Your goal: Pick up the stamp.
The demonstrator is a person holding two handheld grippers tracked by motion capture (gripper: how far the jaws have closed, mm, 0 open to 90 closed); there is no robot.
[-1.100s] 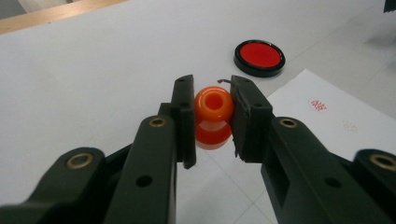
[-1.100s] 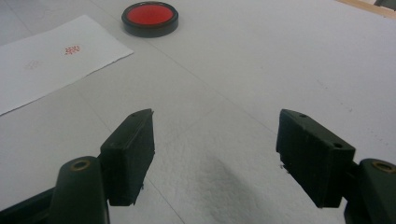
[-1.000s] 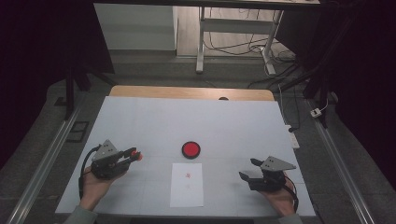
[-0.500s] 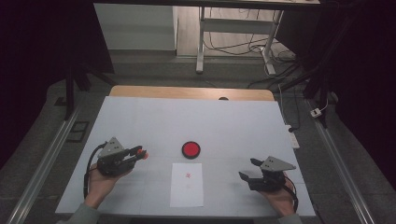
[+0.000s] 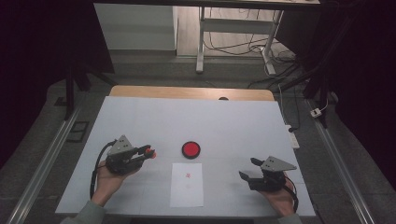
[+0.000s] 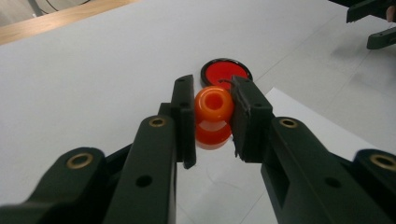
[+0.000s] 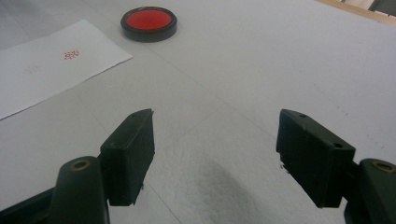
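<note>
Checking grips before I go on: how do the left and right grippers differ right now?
The left gripper is shut on an orange stamp; the right gripper stands open with nothing between its jaws. The left sits nearer the red ink pad, the right farther off. Both are black and hand-held over the white table.

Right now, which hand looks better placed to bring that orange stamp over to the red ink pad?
Probably the left. The left gripper is already shut on the orange stamp, pointing toward the red ink pad. The right gripper is open, holding nothing.
</note>
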